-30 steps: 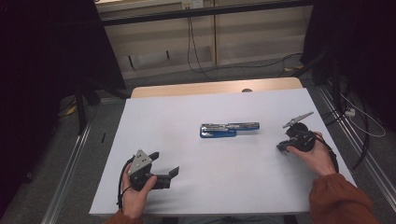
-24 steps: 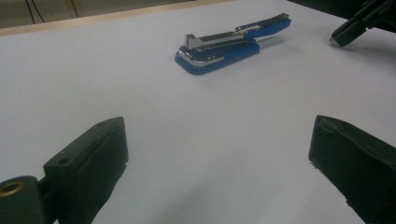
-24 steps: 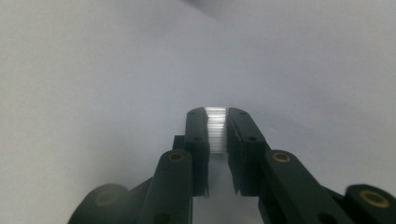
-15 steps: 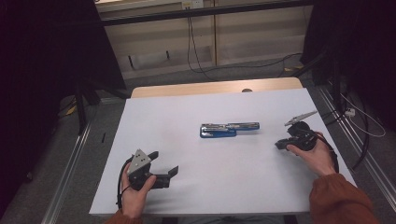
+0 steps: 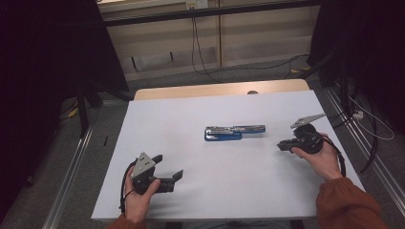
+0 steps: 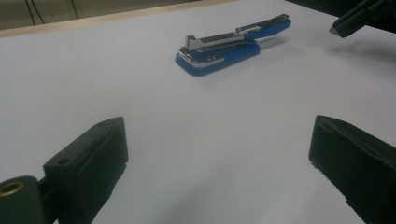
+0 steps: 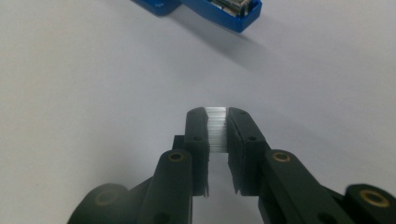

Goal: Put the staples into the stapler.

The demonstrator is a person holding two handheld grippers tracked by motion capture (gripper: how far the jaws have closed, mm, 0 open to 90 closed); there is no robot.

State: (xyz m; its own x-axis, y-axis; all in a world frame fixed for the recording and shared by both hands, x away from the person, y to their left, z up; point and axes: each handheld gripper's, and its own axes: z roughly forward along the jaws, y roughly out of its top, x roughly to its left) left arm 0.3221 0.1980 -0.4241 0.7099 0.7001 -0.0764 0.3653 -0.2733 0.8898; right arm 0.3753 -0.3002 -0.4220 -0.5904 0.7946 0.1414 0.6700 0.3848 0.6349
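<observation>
Your right gripper [image 7: 216, 116] pinches what looks like a strip of staples [image 7: 215, 128]; your left gripper [image 6: 219, 154] gapes wide, facing the blue stapler [image 6: 232, 43].

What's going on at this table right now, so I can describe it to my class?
A person holds tongs in each hand over a white table. A blue stapler lies opened out flat mid-table, untouched. The right tongs are shut on a strip of staples and point at the stapler. The left tongs sit open near the front edge, holding nothing. It looks like a refill is about to begin.
</observation>
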